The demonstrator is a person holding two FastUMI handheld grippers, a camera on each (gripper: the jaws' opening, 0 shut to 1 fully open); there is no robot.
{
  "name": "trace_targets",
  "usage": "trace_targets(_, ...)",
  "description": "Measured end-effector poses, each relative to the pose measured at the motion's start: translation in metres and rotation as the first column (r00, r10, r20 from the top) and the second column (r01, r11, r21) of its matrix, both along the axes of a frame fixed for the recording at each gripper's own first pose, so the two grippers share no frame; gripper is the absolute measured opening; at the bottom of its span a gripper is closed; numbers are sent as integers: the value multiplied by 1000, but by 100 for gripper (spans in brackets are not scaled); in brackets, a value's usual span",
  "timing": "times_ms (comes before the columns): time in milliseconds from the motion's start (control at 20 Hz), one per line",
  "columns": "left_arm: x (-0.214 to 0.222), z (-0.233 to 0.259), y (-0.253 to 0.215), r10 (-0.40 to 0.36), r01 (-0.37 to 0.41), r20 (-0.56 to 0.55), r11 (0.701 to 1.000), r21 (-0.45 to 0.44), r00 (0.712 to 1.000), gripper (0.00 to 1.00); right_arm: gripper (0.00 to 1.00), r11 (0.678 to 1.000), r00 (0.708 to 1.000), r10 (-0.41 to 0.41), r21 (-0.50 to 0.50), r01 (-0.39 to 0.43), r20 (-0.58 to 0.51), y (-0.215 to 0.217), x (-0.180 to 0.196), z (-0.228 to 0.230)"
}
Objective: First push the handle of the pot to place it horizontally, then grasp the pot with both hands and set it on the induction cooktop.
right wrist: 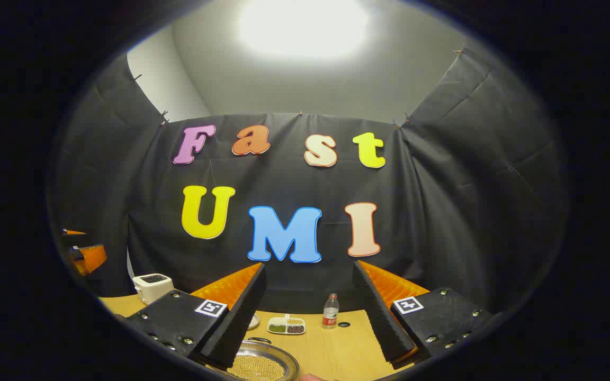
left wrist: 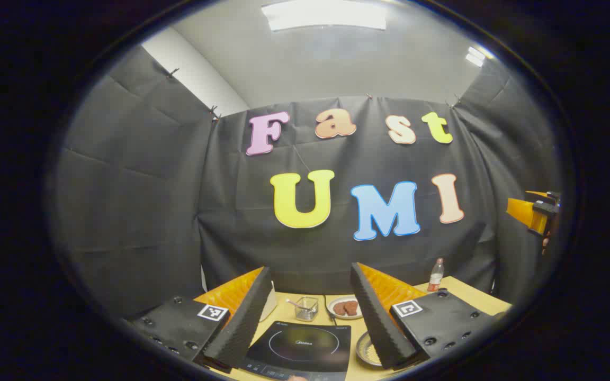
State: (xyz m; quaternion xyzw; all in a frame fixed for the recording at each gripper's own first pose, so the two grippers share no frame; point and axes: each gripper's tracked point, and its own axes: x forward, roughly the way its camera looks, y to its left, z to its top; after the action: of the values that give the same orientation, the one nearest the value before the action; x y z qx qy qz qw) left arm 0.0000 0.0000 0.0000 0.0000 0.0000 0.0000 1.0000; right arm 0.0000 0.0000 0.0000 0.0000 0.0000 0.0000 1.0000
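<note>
On the wooden table (left wrist: 477, 296), the black induction cooktop (left wrist: 302, 346) lies at the near edge, its printed brand too small to read. The pot (right wrist: 262, 365), filled with beans, sits beside it. Left gripper (left wrist: 310, 323) and right gripper (right wrist: 310, 323) hover spread and empty. A labelled bottle (right wrist: 330, 311) stands farther back.

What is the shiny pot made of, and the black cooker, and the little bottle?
The pot looks like bare metal: its rim is silvery and shines. The cooker has a smooth, glossy black top, probably glass, which reflects light. The bottle seems to be clear plastic, since you can see through it.
</note>
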Motion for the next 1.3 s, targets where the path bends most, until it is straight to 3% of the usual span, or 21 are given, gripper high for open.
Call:
trace_targets(300,4,10,9,6,-5,16,1000,-28,1000,97,98,1000,1000,-5,18,6,-27,10,8,-3)
trace_targets(550,3,13,13,-1,3,39,1000,-30,999,97,99,1000,999,-19,-25,18,-36,7,2,-12)
trace_targets(900,5,-1,4,-21,23,46,999,-48,999,97,98,997,998,-27,71,31,-61,8,-7,-11)
trace_targets(1200,14,3,9,-24,26,58,999,-32,998,100,98,1000,997,-19,-1,19,-71,12,-13,-16)
trace_targets(1300,16,5,13,-22,24,54,999,-36,998,97,98,1000,997,-16,-2,16,-80,14,-12,-16)
